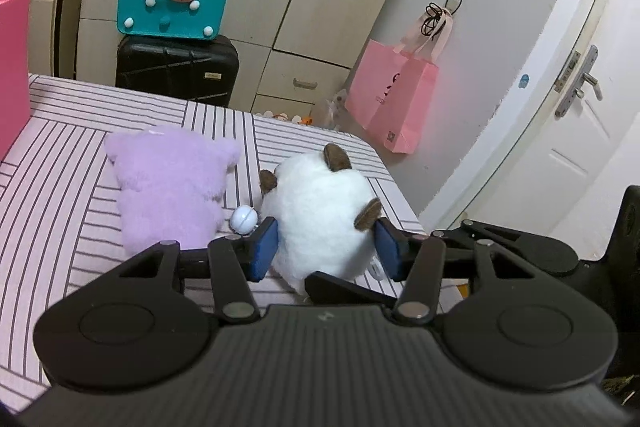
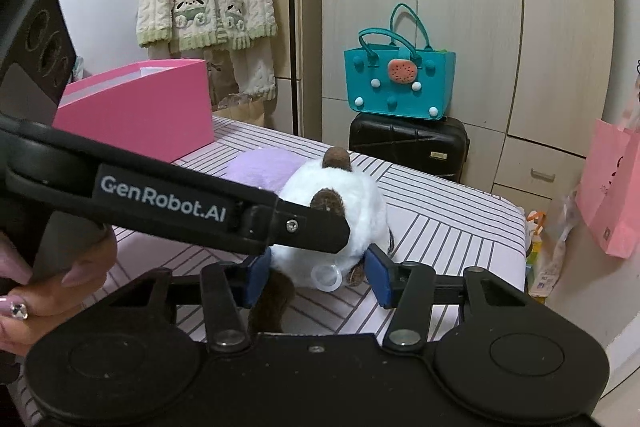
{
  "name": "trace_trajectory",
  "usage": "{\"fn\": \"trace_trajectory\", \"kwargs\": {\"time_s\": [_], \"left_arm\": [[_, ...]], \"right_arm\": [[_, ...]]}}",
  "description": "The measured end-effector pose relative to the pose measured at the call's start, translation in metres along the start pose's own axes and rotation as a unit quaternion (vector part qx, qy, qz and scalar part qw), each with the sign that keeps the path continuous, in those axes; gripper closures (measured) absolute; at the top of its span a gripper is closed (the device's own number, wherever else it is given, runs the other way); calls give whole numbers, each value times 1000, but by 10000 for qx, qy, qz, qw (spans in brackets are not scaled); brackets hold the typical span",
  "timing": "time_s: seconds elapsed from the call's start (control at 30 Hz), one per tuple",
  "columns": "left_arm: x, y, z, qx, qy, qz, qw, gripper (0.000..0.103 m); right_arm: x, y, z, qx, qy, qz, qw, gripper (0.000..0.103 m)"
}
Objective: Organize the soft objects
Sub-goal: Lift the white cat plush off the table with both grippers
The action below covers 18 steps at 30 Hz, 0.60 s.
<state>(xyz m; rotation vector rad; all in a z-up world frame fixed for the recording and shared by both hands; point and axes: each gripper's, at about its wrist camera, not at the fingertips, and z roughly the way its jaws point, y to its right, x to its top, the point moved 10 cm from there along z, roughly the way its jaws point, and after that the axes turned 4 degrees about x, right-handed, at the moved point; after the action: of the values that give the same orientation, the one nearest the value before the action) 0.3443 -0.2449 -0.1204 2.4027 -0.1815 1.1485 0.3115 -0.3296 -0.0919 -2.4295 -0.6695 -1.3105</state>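
A white plush toy [image 1: 320,211] with brown ears and paws lies on the striped bed [image 1: 60,187], near its right edge. My left gripper [image 1: 327,251] is shut on it, with a blue pad pressed into each side. In the right wrist view the same white plush [image 2: 340,203] sits between the blue pads of my right gripper [image 2: 318,277], which touch its lower body. One black finger [image 2: 312,227] of the left gripper crosses in front of the toy. A purple plush [image 1: 168,183] lies just left of it, partly hidden in the right wrist view [image 2: 260,167].
A pink box [image 2: 152,107] stands on the bed [image 2: 440,227] at the back left. A teal felt bag [image 2: 400,83] sits on a black suitcase [image 2: 408,147] by the wardrobe. A pink paper bag [image 1: 392,99] hangs near the door. A hand [image 2: 60,287] holds the left gripper.
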Motion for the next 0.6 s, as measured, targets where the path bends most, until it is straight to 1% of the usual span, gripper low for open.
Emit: {"fn": "trace_trajectory", "kwargs": {"time_s": [0.17,0.27,0.47,0.6], "left_arm": [[-5,0,-8,-86,-78,-65,9999,51],[-11,1,-18,-182,-180,-59,9997,51],[-21,-8,-36,-462,-570,-221,9971,51],[-24,-14,-37,-523,-658,-399,9957,52]], "right_arm": [[-4,-12,-8,-31,-88,9,10000,46],[-8,-21,-15,25,-145,63,9999,44],[-16,-43,-33,205,-147,233,9994,41],[-18,-48,-34,26,-69,156,9999,38]]}}
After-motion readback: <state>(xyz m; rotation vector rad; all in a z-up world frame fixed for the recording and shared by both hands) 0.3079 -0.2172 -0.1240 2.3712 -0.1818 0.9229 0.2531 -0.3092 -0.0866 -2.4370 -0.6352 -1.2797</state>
